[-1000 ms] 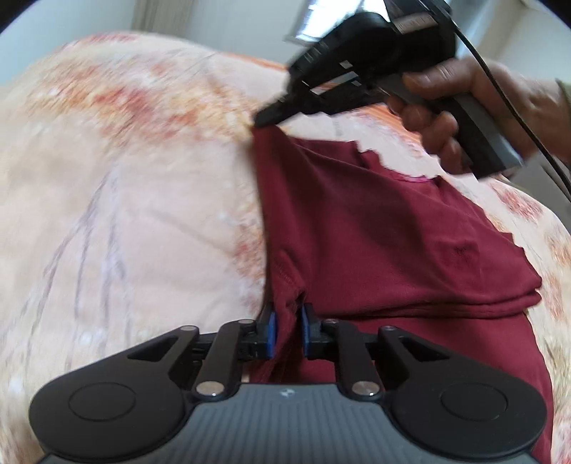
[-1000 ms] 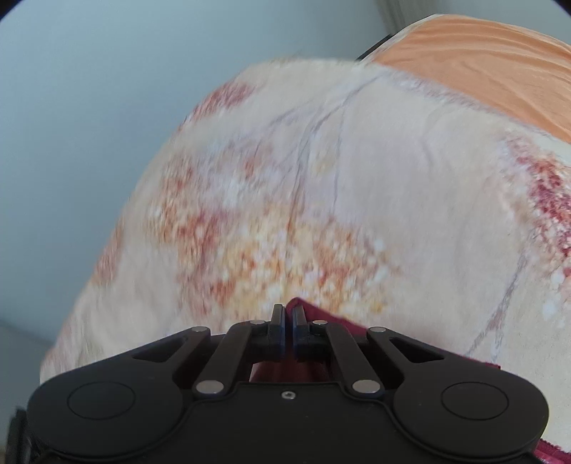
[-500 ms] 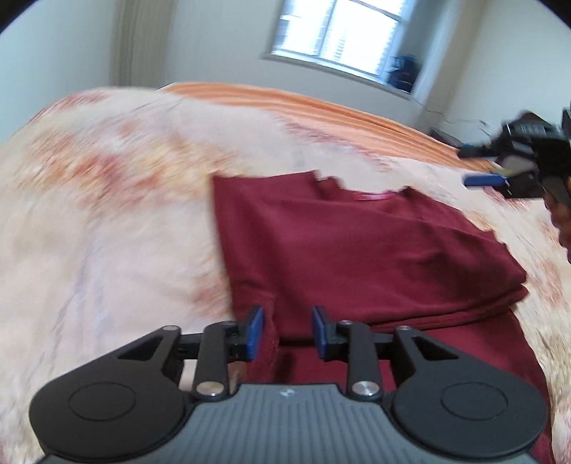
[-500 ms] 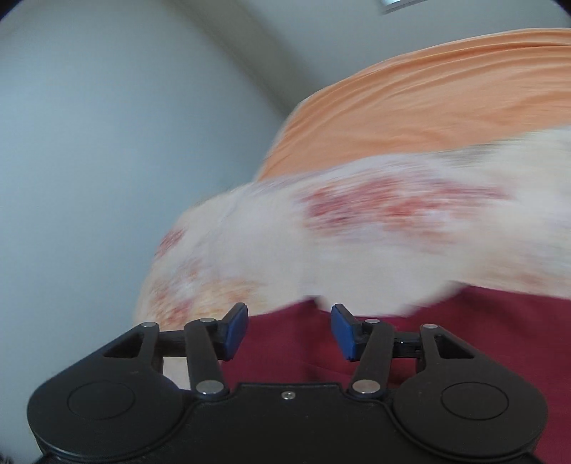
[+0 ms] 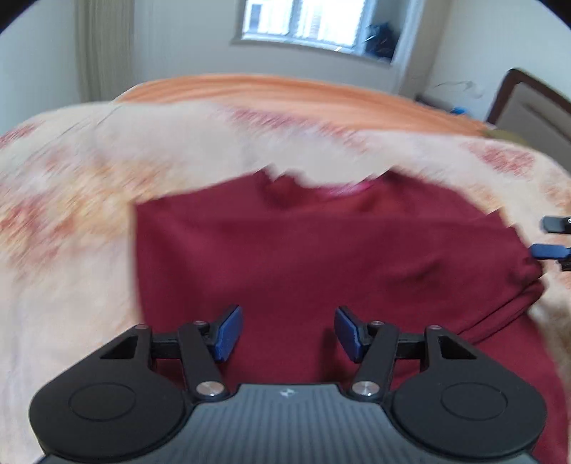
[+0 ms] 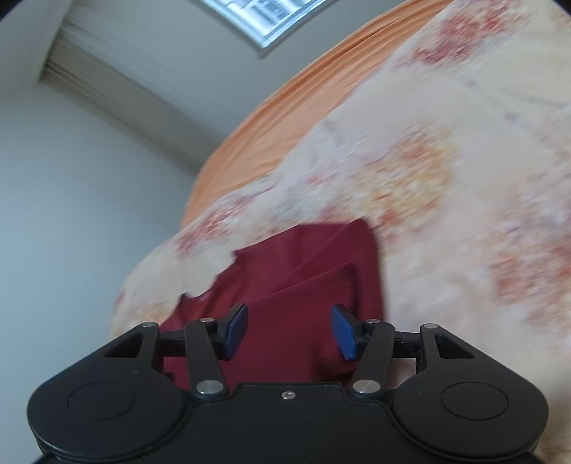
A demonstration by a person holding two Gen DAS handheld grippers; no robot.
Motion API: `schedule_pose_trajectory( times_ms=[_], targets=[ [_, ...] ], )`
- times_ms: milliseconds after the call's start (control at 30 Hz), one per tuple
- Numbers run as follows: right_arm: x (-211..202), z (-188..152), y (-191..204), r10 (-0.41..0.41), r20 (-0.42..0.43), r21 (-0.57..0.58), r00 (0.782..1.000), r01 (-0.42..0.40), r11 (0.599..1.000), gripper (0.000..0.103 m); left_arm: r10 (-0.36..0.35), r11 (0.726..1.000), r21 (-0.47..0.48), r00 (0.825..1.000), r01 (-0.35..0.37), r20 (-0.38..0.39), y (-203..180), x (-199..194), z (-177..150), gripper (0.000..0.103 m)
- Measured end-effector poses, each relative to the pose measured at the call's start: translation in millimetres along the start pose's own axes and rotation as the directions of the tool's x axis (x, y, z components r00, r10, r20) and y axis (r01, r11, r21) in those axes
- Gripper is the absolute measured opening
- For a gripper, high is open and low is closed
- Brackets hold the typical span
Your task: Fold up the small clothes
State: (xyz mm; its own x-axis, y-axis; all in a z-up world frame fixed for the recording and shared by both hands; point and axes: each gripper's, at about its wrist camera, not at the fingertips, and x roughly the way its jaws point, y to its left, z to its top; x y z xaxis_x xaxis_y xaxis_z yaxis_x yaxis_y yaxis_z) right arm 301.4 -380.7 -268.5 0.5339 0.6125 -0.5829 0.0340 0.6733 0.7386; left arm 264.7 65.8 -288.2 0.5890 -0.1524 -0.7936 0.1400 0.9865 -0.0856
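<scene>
Since a second ago we have let go of the maroon shirt (image 5: 321, 250): both tongs were clamped on its cloth, and our left gripper (image 5: 287, 332) has just been opening, pads apart above the fabric, nothing between them. Our right gripper (image 6: 289, 330) also stands apart over the shirt. The shirt lies folded on the floral blanket (image 5: 71, 214), its neckline away from the left tongs, long axis crosswise, bare blanket left of it

Setting: a bedroom in a home. Indicators: a bed (image 5: 89, 221) covered by a floral cream blanket, an orange sheet (image 5: 285, 94) at its far end, a window (image 5: 303, 21), a pale curtain (image 5: 103, 50), and plain white walls (image 6: 53, 214).
</scene>
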Motion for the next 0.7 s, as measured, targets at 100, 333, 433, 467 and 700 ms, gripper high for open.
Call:
schedule_pose_trajectory(
  times_ms=[100,333,433,467,700],
  targets=[
    [21,-7,-14,-0.074,-0.084,-0.02,0.994,0.072,0.997,0.048,0.073,0.997,-0.001,0.996,-0.073,-0.048,37,-15,-20,0.044],
    [-22,14,4,-0.084,-0.001,-0.149,0.996,0.083,0.985,0.058,0.185,0.981,0.045,0.98,-0.189,0.08,50,-65,0,0.067],
    [10,51,37,-0.036,-0.025,-0.274,0.999,0.028,0.961,0.058,0.13,0.985,0.093,0.983,-0.142,0.127,28,-55,22,0.073],
    [28,61,50,-0.039,-0.035,-0.342,0.999,0.025,0.94,0.058,0.105,0.987,0.109,0.986,-0.12,0.13,19,-47,29,0.077],
    [156,97,91,-0.123,-0.162,-0.586,0.979,0.005,0.811,0.047,0.012,0.981,0.19,0.999,-0.02,0.043,-14,8,30,0.079]
  ],
)
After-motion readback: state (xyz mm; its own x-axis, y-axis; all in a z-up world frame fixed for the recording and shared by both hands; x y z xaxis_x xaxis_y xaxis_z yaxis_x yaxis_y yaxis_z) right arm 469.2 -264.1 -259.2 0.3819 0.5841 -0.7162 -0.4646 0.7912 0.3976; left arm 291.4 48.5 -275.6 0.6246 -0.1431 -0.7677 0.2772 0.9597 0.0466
